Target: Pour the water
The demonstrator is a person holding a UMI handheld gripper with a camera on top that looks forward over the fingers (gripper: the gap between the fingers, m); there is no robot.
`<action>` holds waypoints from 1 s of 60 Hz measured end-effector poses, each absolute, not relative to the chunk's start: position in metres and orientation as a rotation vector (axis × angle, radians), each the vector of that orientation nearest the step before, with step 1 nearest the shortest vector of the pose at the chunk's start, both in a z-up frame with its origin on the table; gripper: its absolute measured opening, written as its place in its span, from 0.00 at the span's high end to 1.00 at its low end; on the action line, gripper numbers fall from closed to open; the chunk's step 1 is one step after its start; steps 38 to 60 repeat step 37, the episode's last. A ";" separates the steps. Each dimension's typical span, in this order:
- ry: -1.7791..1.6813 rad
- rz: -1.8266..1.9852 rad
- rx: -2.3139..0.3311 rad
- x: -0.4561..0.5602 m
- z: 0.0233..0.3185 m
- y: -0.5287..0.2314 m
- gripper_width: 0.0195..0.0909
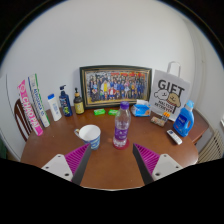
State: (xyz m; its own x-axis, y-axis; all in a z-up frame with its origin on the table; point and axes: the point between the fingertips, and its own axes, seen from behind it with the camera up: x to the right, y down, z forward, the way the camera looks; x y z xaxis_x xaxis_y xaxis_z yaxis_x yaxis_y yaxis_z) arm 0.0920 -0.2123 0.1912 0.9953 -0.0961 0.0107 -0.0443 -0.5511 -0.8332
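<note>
Wooden table (110, 165): one bottle (122, 126), one cup (90, 134); tool (111, 162) open.

Framed group photo (116, 86), white gift bag (170, 93) (lettered "GIFT"), blue detergent bottle (185, 120).

The two-fingered tool (111, 160) shows as a pair of pale grey metal fingers (61, 168), flat-sided and tapering toward their tips. Each finger carries a bright magenta pad (77, 156) on its inner face, ribbed with fine diagonal grooves. A wide gap separates the two pads. The fingers' outer edges look darker, almost black.
</note>
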 end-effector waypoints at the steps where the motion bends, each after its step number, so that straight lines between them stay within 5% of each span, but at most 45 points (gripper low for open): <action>1: 0.097 -0.069 -2.153 0.090 0.194 -0.216 0.08; 18: 0.079 -0.098 -2.131 0.077 0.226 -0.269 0.07; 60: 0.083 -0.111 -2.125 0.083 0.230 -0.298 0.08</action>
